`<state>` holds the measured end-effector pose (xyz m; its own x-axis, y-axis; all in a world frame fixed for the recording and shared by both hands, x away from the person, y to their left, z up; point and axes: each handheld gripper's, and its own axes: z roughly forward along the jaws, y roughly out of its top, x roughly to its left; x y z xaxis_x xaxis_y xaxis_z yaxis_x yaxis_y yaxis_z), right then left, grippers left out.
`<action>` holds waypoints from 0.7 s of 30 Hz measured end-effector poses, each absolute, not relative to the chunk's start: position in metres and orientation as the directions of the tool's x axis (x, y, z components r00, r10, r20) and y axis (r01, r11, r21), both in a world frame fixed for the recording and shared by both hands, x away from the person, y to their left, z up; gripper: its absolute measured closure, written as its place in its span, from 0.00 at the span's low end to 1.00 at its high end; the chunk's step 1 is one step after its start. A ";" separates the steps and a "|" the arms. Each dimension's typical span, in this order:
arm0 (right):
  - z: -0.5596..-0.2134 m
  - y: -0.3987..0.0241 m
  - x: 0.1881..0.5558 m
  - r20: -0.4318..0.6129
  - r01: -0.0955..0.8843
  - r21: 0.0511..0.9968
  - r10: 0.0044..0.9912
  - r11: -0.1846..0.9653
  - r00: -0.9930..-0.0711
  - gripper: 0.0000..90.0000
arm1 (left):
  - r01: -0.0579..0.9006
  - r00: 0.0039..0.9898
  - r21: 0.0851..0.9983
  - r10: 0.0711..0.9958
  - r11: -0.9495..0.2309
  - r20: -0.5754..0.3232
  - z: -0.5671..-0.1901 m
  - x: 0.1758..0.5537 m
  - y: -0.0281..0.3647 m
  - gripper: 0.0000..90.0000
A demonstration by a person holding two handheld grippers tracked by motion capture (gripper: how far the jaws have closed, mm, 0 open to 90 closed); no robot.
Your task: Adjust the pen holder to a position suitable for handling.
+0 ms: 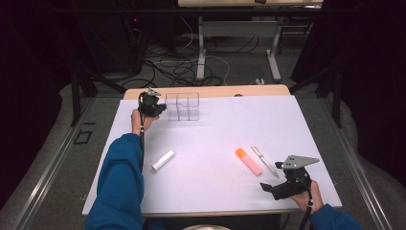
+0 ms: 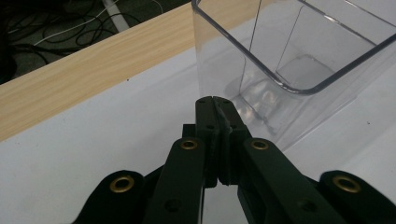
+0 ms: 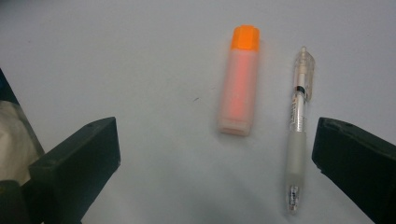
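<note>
My left gripper (image 1: 162, 109) (image 2: 213, 100) is shut with nothing between its jaws, its tips just short of the near wall of a clear plastic divided container (image 1: 183, 106) (image 2: 299, 56) at the table's far left. My right gripper (image 1: 272, 176) (image 3: 215, 137) stands open near the front right, low over the white surface. Just ahead of it lie an orange-capped highlighter (image 1: 248, 161) (image 3: 240, 91) and a clear pen (image 1: 264, 161) (image 3: 299, 121), side by side. Both sit ahead of the gap between the jaws, untouched.
A white stick-shaped object (image 1: 163, 160) lies on the white table cover (image 1: 215, 129) left of centre. The wooden table edge (image 1: 206, 91) (image 2: 93, 70) runs behind the container. Cables (image 1: 182, 67) and table legs are on the floor beyond.
</note>
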<state>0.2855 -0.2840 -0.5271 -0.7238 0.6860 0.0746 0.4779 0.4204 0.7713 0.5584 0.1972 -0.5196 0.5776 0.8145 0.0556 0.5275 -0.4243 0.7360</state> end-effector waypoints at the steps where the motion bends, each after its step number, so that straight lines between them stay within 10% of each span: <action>1: -0.527 -0.284 0.286 0.075 0.478 0.771 0.686 0.420 -0.724 0.01 | 0.524 0.575 0.740 0.816 -0.421 0.057 -0.520 0.558 0.195 1.00; 21: -0.528 -0.283 0.286 0.075 0.474 0.777 0.688 0.413 -0.722 0.01 | 0.506 0.574 0.752 0.816 -0.422 0.072 -0.518 0.563 0.182 1.00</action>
